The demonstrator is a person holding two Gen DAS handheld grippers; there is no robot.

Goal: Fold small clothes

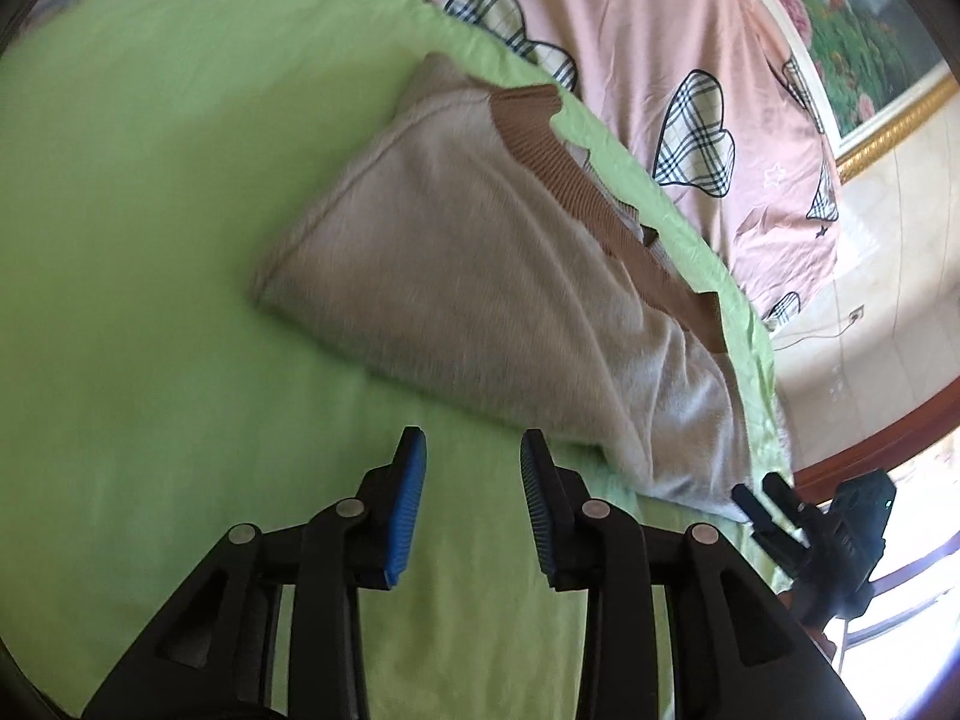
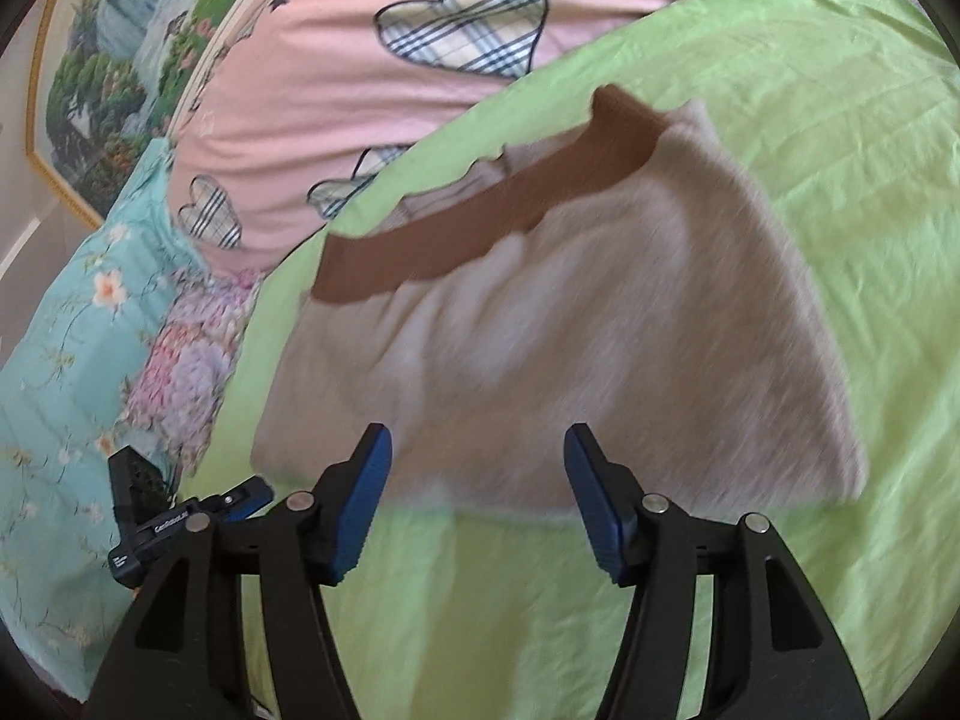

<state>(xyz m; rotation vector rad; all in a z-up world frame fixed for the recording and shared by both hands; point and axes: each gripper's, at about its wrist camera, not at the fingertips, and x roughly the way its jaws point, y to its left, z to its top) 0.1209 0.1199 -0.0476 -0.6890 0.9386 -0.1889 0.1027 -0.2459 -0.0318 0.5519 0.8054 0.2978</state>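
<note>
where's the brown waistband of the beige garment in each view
Left wrist: the brown waistband runs diagonally along the beige garment's upper-right edge, right of centre.
Right wrist: the waistband crosses upper centre, along the garment's far edge.
Shared landmark: the pink quilt with plaid hearts just beyond it.

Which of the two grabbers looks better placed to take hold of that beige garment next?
Probably the right gripper: open, its fingers straddle the near edge of the beige fleece garment with the brown ribbed band. The left gripper, also open, points over bare green sheet, the garment lying ahead to its right.
</note>
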